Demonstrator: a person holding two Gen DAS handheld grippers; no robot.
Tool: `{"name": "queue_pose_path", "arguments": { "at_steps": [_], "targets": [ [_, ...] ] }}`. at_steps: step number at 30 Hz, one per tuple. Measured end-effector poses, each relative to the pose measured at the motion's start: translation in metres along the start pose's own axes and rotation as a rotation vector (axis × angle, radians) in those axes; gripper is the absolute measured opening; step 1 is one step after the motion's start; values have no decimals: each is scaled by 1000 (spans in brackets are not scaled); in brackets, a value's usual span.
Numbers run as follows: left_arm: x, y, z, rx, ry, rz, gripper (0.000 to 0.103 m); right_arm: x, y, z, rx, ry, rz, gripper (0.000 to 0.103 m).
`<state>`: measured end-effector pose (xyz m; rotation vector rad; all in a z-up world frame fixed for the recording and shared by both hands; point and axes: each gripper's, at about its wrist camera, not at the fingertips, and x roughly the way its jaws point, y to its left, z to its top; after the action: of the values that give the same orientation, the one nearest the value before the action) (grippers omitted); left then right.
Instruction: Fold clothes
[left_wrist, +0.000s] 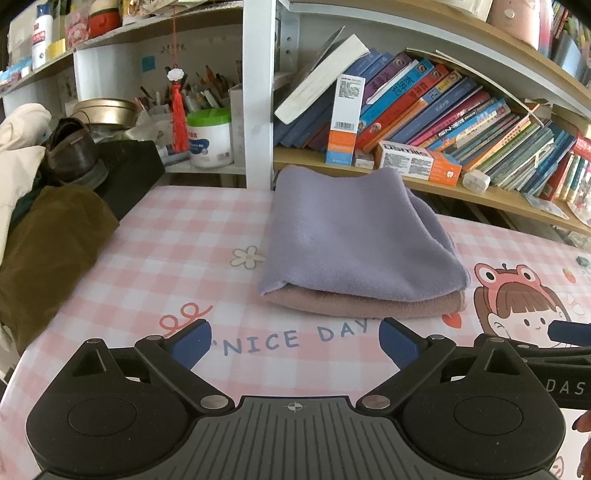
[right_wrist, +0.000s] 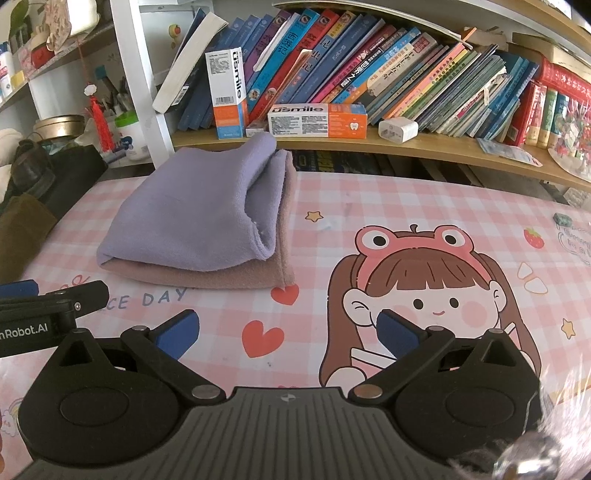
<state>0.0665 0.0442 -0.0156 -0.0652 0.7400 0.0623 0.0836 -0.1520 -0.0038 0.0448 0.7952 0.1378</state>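
Observation:
A folded lilac cloth (left_wrist: 354, 236) lies on top of a folded dusty-pink cloth (left_wrist: 369, 304) on the pink checked tablecloth (left_wrist: 166, 266). The same stack shows in the right wrist view, lilac cloth (right_wrist: 195, 206) over pink cloth (right_wrist: 207, 275). My left gripper (left_wrist: 293, 341) is open and empty, just in front of the stack. My right gripper (right_wrist: 288, 332) is open and empty, in front of and right of the stack. The right gripper's tip (left_wrist: 569, 332) shows at the left view's right edge, and the left gripper's side (right_wrist: 44, 299) at the right view's left edge.
A brown garment (left_wrist: 48, 258) and a cream one (left_wrist: 18, 147) are piled at the table's left, with a brown shoe (left_wrist: 70, 147) on a black box. Shelves with books (right_wrist: 388, 74), toothpaste boxes (right_wrist: 317, 120) and a white charger (right_wrist: 397, 131) stand behind the table.

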Motion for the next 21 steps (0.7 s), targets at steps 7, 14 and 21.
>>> {"name": "queue_pose_path", "arguments": {
  "at_steps": [7, 14, 21],
  "targets": [
    [0, 0, -1, -5, 3, -16, 99, 2, 1, 0, -2, 10, 6, 103],
    [1, 0, -2, -3, 14, -22, 99, 0, 0, 0, 2, 11, 2, 103],
    [2, -1, -3, -8, 19, -27, 103, -1, -1, 0, 10, 13, -4, 103]
  ]
}}
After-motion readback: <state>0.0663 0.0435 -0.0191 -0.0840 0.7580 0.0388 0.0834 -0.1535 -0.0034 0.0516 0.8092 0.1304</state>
